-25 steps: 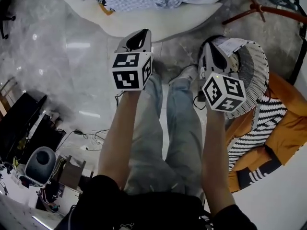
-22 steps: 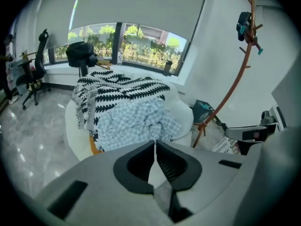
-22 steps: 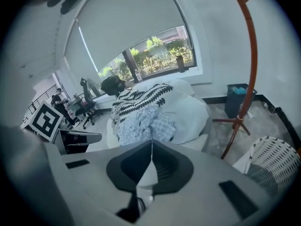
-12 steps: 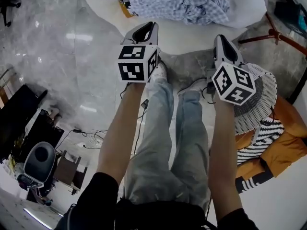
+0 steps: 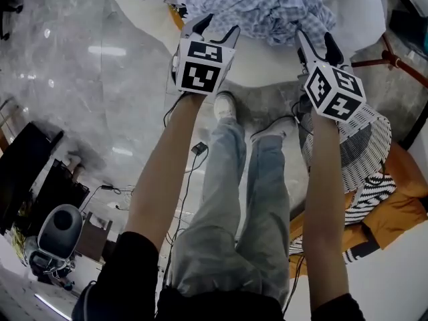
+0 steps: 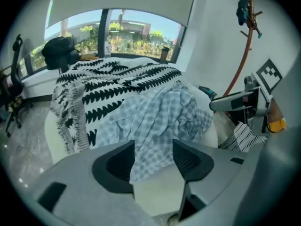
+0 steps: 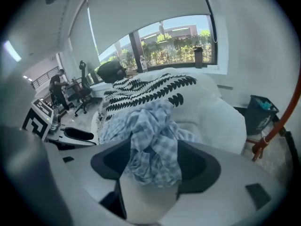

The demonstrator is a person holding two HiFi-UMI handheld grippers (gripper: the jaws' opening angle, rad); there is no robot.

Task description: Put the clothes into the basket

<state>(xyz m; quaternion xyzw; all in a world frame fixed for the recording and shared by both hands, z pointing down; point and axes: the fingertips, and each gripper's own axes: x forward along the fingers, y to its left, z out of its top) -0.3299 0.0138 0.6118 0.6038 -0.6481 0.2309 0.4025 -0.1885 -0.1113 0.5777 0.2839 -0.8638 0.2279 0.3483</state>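
Left tool (image 6: 153, 157): jaws apart and opening. A flap of the checked shirt (image 5: 261, 5) shows in the gap, but the pads are not pressing on it.

Right tool (image 7: 151, 166): jaws also apart and opening. The bunched end of the same shirt sits between them, pads clear of the cloth on both sides.

Both tools tilt down over the near edge of the white surface (image 5: 267, 62). I see them side by side with a clear gap between them, the left one over the surface's rounded left corner.

The shirt lies on the surface as a crumpled heap. In the head view its long axis runs left to right along the near edge, and one loose flap trails toward me. I can make out no collar or sleeve, so I cannot tell which way it points. A black-and-white patterned garment (image 6: 113, 86) is draped behind it, touching.

Room:
- Open grey floor (image 5: 80, 79) on my left.
- My legs and a cable directly below.
- On my right, the white mesh basket (image 5: 361, 146) stands on the floor, its rim under the right forearm.
- Orange and striped cloth (image 5: 381, 206) lies just beside the basket.
- The rust-coloured stand legs (image 5: 394, 62) crowd the far right, near the surface's edge.
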